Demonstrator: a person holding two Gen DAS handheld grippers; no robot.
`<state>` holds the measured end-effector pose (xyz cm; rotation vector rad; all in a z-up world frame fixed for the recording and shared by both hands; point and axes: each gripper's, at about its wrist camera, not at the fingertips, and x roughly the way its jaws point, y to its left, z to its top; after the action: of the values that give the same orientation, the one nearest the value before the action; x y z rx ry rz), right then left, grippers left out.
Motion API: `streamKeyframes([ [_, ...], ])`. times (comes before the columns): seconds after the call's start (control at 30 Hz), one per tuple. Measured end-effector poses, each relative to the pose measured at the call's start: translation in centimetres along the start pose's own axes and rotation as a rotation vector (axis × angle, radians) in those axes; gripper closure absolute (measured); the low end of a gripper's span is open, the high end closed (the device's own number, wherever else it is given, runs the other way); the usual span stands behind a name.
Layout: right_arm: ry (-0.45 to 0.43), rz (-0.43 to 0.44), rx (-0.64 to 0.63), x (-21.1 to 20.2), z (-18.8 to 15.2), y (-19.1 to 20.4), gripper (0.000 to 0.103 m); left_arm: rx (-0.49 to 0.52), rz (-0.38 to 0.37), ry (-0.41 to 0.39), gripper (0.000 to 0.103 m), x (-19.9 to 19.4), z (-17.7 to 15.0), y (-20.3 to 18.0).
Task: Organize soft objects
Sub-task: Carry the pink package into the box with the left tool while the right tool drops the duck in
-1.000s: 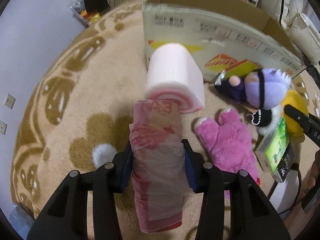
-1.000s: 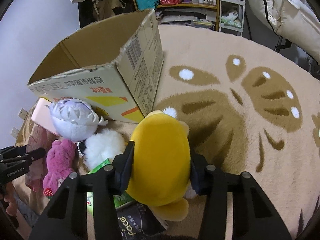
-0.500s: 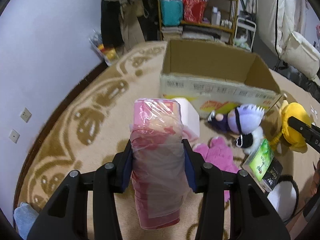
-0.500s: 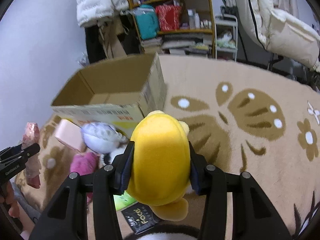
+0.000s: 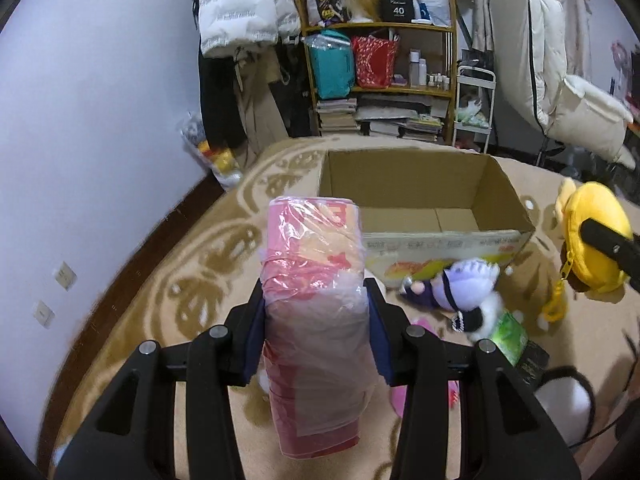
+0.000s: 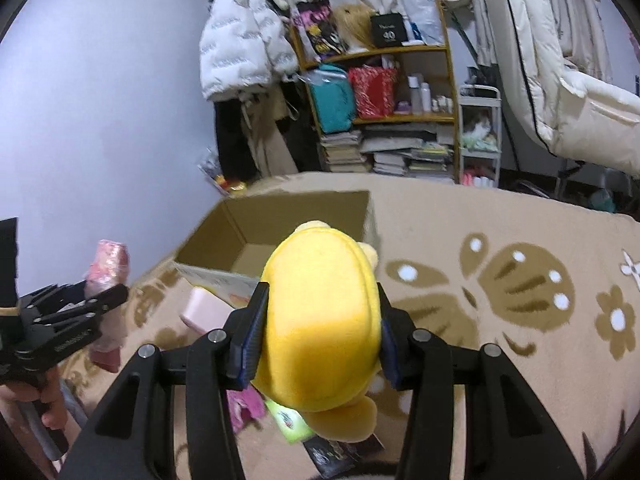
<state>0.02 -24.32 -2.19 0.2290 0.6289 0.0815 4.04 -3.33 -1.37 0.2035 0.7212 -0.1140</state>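
Here, your left gripper [image 5: 316, 316] is clamped on a pink plastic-wrapped pack [image 5: 316, 312], its two black fingers pressing the pack's sides so that it stands upright between them, lifted clear of the tan patterned rug [image 5: 208, 264]. Your right gripper [image 6: 318, 334] is closed on a yellow plush toy [image 6: 320, 320], which bulges out above and below the blue-padded fingers; in the left wrist view the same toy shows at the far right edge, held in the air with a small yellow clip dangling under it. Ahead of both grippers sits an open cardboard box [image 5: 424, 200] (its brown floor is bare in the part you can see), resting on the rug with its printed front wall facing you. On the rug just in front of that wall lie several soft things: a purple plush doll [image 5: 460, 286] on its side, a white fluffy piece touching it, a green packet [image 5: 508, 336] just beside that, and a bright pink plush [image 6: 244, 404] mostly hidden behind the fingers. A pale pink block [image 6: 202, 308] lies near the box's front corner in the right wrist view. Against the far wall stands a wooden shelf [image 5: 380, 60] crowded with bags, bottles and stacked books, with a white puffer jacket [image 5: 244, 12] hanging to its left.
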Motion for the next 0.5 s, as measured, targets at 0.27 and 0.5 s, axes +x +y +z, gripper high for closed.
streamKeyframes([
  [0.27, -0.005, 0.038, -0.031, 2.6, 1.5, 0.9, 0.052, 0.039, 0.004, -0.048, 0.060, 0.2, 4.1, -0.7],
  [0.5, -0.032, 0.048, -0.058, 4.5, 4.5, 1.5, 0.051, 0.026, 0.024, -0.089, 0.059, 1.5, 7.9, -1.2],
])
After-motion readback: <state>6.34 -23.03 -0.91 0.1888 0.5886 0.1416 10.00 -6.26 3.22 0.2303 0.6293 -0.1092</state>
